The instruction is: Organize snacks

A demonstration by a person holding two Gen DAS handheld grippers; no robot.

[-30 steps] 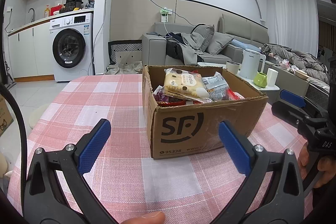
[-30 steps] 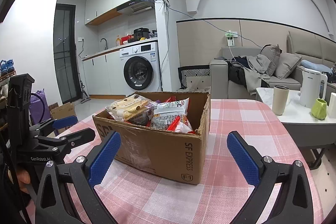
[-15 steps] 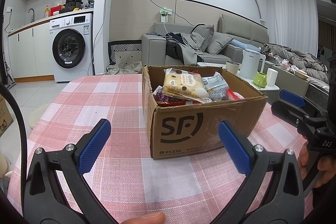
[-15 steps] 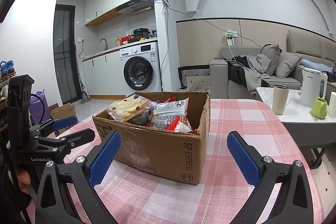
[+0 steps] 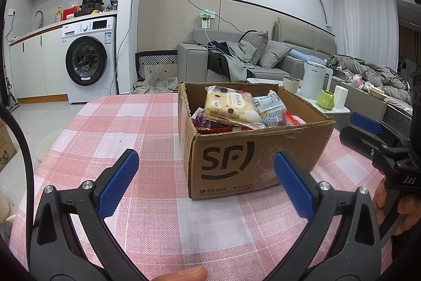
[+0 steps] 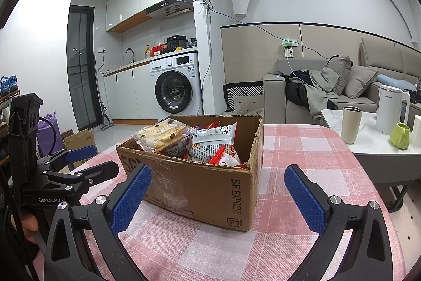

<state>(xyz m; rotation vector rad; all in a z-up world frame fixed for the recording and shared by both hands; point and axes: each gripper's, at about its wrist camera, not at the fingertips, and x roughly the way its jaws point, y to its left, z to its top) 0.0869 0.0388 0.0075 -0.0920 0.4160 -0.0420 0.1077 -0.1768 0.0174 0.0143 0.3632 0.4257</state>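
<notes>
An open cardboard SF box (image 5: pixel 252 159) (image 6: pixel 200 183) stands on the pink checked tablecloth (image 5: pixel 126 128) (image 6: pixel 297 149). Several snack packets fill it; a biscuit packet (image 5: pixel 231 104) (image 6: pixel 160 134) lies on top beside a grey-and-red packet (image 5: pixel 271 109) (image 6: pixel 213 146). My left gripper (image 5: pixel 206 181) is open in front of the box, with nothing between its fingers. My right gripper (image 6: pixel 217 198) is open too, facing the box's corner from the other side. Each gripper shows in the other's view: the right one (image 5: pixel 368 131) at the right edge, the left one (image 6: pixel 86 162) at the left edge.
A low white side table (image 6: pixel 373 146) to the right of the table carries a kettle (image 6: pixel 392 109), a tumbler (image 6: pixel 351 124) and a green cup (image 6: pixel 400 136). A grey sofa (image 5: pixel 236 62) and a washing machine (image 5: pixel 89 59) stand behind. A person's hand (image 5: pixel 394 212) holds the right gripper's handle.
</notes>
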